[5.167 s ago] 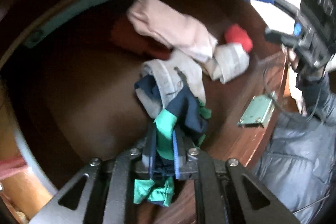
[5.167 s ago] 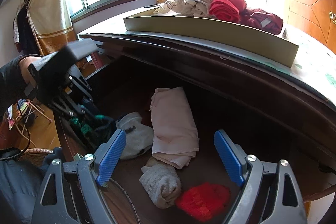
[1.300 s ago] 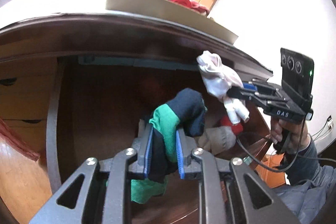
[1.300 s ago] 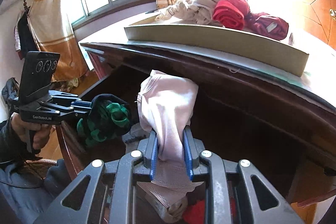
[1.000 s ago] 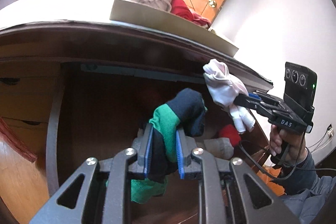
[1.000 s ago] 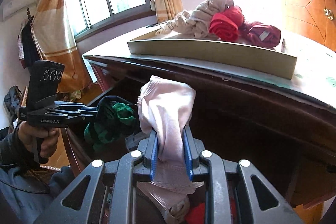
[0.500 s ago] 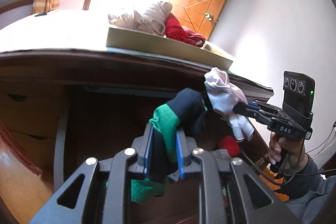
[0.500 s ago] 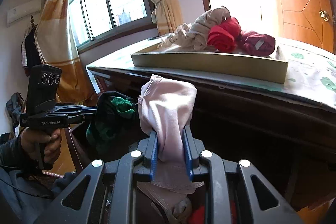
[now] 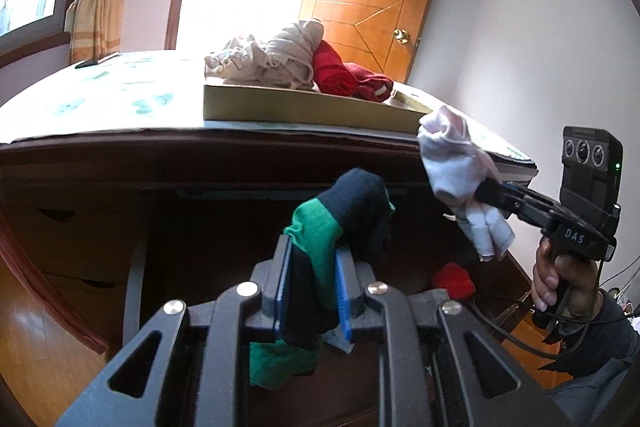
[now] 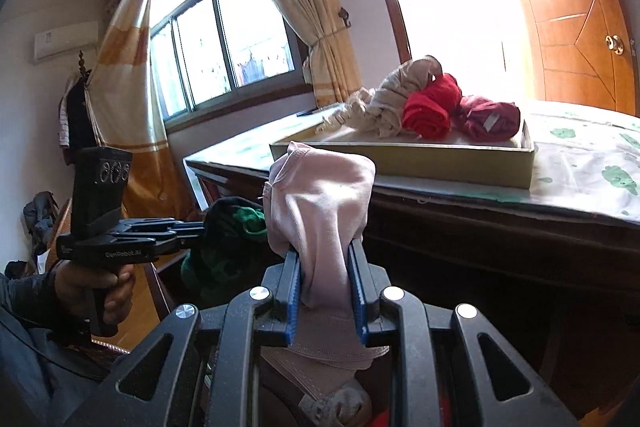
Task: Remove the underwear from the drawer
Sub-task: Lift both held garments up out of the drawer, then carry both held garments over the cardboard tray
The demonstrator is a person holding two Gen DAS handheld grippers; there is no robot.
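My left gripper is shut on navy and green underwear, held up in front of the open dark wooden drawer. My right gripper is shut on pale pink underwear, raised to about the height of the dresser top. Each gripper shows in the other's view: the right one with the pink garment, the left one with the dark garment. A red garment lies in the drawer.
A shallow cardboard tray on the dresser top holds beige, red and maroon garments. The top has a green-patterned white cover. A wooden door stands behind, curtains and window to the left.
Both grippers have risen out of the drawer with their garments. The dresser top and tray now come into fuller view.
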